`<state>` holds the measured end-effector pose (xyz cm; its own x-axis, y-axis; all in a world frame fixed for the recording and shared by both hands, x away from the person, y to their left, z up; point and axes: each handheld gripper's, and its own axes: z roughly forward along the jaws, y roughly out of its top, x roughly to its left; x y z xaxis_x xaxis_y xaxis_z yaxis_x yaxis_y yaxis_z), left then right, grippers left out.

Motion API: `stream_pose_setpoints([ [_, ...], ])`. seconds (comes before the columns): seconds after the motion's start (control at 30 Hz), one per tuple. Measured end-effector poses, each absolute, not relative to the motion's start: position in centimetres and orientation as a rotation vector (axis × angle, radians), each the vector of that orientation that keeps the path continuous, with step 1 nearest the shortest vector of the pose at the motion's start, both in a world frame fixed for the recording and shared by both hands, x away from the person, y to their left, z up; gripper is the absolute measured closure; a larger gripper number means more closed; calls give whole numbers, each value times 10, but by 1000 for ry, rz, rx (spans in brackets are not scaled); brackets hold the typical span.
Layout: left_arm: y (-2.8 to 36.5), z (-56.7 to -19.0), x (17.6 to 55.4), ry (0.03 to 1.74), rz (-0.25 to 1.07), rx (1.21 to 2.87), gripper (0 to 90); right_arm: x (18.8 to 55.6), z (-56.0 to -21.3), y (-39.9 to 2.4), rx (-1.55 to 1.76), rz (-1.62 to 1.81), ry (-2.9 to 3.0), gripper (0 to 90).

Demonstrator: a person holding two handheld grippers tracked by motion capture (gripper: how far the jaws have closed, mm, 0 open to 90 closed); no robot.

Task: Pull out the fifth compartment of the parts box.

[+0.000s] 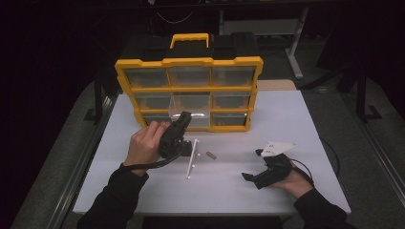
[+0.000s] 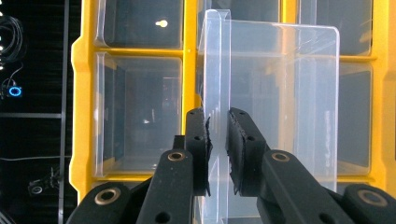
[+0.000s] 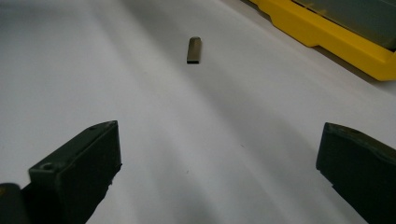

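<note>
At twelve o'clock on the white table (image 1: 296, 124), a yellow plastic organizer (image 1: 189, 90) is standing upright, its boxy frame holding three rows of clear drawers under a yellow carry handle. From the middle slot of its bottom row, a clear drawer (image 2: 280, 93) is sticking out toward six o'clock; it is a glossy, see-through plastic bin with thin flat walls and rounded corners, and the yellow frame is showing through it. The left gripper (image 2: 217, 149), matte black with rough padded faces, is clamping its jaws on the drawer's front lip, the thin plastic edge sitting pinched between the pads. At five o'clock on the table, the right gripper (image 3: 219, 172) is resting in the person's hand with its jaws standing wide apart over bare tabletop. Near the table's centre a slim white rod (image 1: 192, 158) is lying, and just at its three o'clock a small, dull brown metallic block (image 3: 194, 50) is lying flat.
</note>
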<state>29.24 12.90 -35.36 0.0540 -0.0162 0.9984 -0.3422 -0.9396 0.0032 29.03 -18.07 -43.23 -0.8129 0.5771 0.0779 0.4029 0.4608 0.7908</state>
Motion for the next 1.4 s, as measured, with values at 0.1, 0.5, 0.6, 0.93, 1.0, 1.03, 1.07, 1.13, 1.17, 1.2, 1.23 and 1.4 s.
stream_pose_setpoints([
  [0.1, 130, -354, 290, -369, 1976, 2093, 790, 290, -432, -181, 853, 1275, 2507, 0],
  [0.5, 131, -354, 282, -385, 1971, 2087, 790, 290, -432, -181, 853, 1277, 2505, 0],
  [0.6, 131, -353, 280, -388, 1974, 2088, 790, 290, -432, -181, 855, 1277, 2507, 0],
  [0.93, 132, -355, 276, -398, 1968, 2090, 789, 290, -432, -181, 851, 1276, 2507, 0],
  [1.0, 132, -355, 275, -397, 1968, 2090, 789, 290, -432, -181, 851, 1275, 2507, 0],
  [1.03, 132, -355, 275, -402, 1967, 2089, 788, 290, -432, -181, 851, 1275, 2507, 0],
  [1.07, 132, -355, 275, -403, 1968, 2091, 788, 290, -432, -181, 851, 1275, 2507, 0],
  [1.13, 132, -356, 274, -406, 1964, 2089, 787, 290, -432, -181, 851, 1275, 2508, 0],
  [1.17, 132, -356, 274, -407, 1964, 2089, 787, 290, -432, -181, 851, 1274, 2508, 0],
  [1.2, 132, -356, 274, -407, 1962, 2089, 786, 290, -432, -181, 851, 1273, 2508, 0],
  [1.23, 133, -356, 274, -408, 1963, 2093, 786, 290, -432, -181, 850, 1273, 2508, 0],
  [1.4, 133, -358, 273, -408, 1961, 2089, 783, 290, -432, -181, 849, 1272, 2507, 0],
])
